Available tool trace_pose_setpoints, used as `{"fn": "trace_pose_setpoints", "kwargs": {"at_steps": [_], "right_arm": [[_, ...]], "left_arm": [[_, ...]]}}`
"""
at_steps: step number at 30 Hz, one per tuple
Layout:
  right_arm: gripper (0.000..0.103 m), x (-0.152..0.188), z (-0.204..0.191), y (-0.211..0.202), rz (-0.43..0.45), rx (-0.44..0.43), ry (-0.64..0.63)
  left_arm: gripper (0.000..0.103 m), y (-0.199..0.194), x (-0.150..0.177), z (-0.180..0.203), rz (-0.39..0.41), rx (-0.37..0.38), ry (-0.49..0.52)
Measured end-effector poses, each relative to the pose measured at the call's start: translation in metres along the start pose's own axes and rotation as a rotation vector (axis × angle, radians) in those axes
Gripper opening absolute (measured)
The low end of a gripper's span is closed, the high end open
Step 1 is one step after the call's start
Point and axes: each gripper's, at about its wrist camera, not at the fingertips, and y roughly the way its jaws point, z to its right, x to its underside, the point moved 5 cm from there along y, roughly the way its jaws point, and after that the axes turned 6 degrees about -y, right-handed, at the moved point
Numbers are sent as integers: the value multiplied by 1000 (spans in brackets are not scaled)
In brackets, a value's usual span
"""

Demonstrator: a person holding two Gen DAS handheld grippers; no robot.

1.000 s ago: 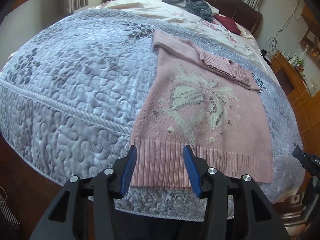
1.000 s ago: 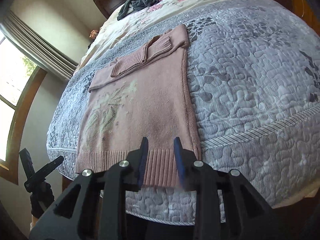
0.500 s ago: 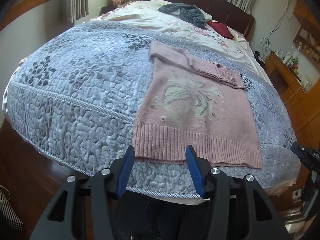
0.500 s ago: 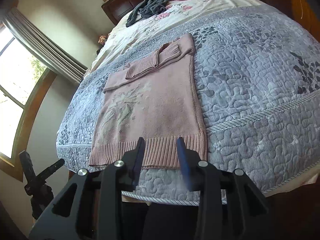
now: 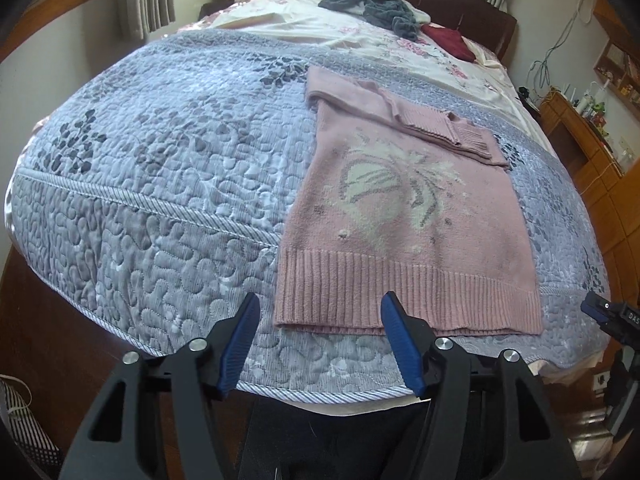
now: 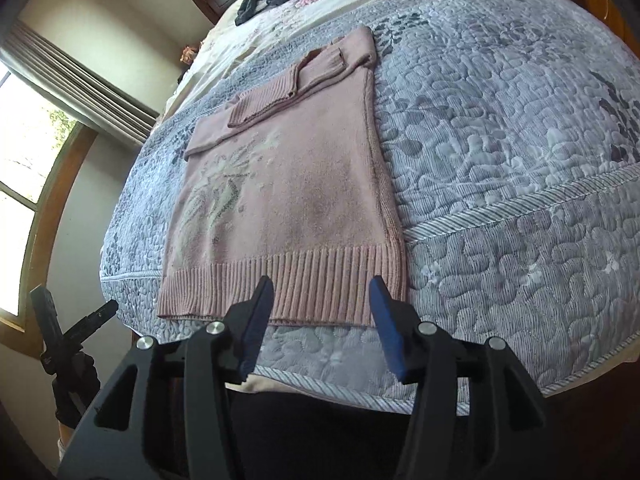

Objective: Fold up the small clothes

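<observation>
A pink knitted sweater [image 5: 404, 208] with a pale butterfly pattern lies flat on the grey quilted bedspread [image 5: 160, 168], both sleeves folded across its top. Its ribbed hem faces the bed's near edge. My left gripper [image 5: 318, 310] hovers open just before the hem's left corner, holding nothing. In the right wrist view the same sweater [image 6: 296, 192] spreads ahead, and my right gripper [image 6: 322, 292] is open over the right part of the hem, not touching it. The left gripper [image 6: 76, 328] shows at the lower left there.
A dark grey garment [image 5: 372, 8] and a dark red one [image 5: 450, 38] lie on the floral sheet near the headboard. A wooden cabinet [image 5: 588, 148] stands right of the bed. A window with curtains [image 6: 80, 80] is on the left. Dark floor lies below the bed edge.
Both grippers have drawn back from the hem toward the bed's edge. The right gripper's fingers have spread wider apart. The sweater has not moved.
</observation>
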Motion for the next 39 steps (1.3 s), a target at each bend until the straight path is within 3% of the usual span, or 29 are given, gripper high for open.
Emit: {"fn": "trace_pose_setpoints", "kwargs": {"at_steps": [11, 21, 27, 29, 32, 34, 39], "right_arm": [[52, 7, 38, 61, -168, 47, 48], [52, 19, 49, 86, -205, 36, 33], [52, 16, 34, 98, -217, -21, 15], [50, 16, 32, 101, -219, -16, 3], [30, 14, 36, 102, -218, -20, 21], [15, 15, 42, 101, -214, -43, 50], [11, 10, 43, 88, -197, -85, 44]], "left_arm": [[63, 83, 2, -33, -191, 39, -122], [66, 109, 4, -33, -222, 57, -87], [60, 109, 13, -15, -245, 155, -87], [56, 111, 15, -16, -236, 135, -78], [37, 109, 13, -19, -236, 149, -124], [18, 106, 11, -22, -243, 188, -171], [12, 92, 5, -16, -216, 197, -145]]}}
